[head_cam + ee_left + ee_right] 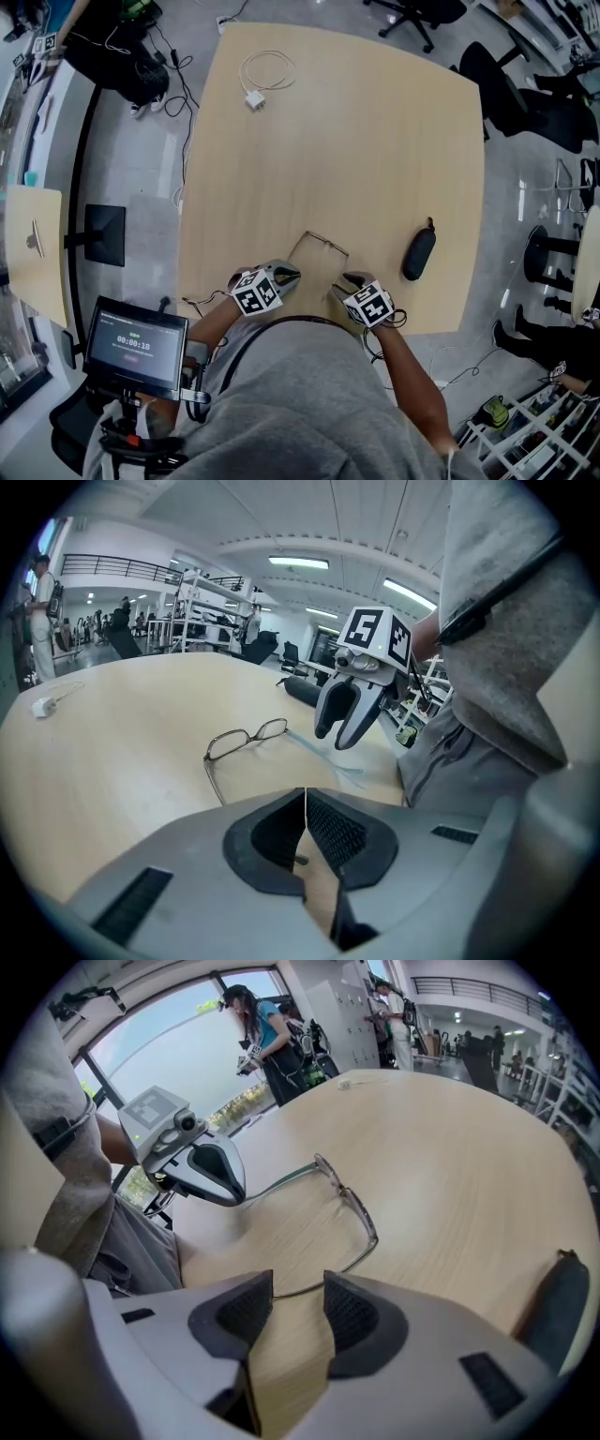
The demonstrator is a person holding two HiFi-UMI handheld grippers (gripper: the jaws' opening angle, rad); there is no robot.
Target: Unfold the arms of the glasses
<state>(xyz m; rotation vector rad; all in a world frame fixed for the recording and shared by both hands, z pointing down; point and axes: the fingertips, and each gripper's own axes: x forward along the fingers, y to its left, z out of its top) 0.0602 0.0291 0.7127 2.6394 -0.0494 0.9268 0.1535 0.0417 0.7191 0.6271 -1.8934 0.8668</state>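
Glasses (352,1204) flat on worktop (450,1138), just ahead of both jaws. Left gripper (306,803) jaws clenched, hold on arm tip unclear. Right gripper (298,1290) jaws released, other tip at gap. Light, thin wire, fragile hinges: pinch arm tips gently.

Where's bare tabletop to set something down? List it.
Free: the middle of the pale wooden table, between white charger cable and wire-rimmed glasses. Crowded: near edge, where left gripper, right gripper and black oval case flank the glasses.

Open lab-like office hall, metal shelving racks (202,621), swivel chairs (417,11), ceiling strip lights (298,562), big windows (169,1049).
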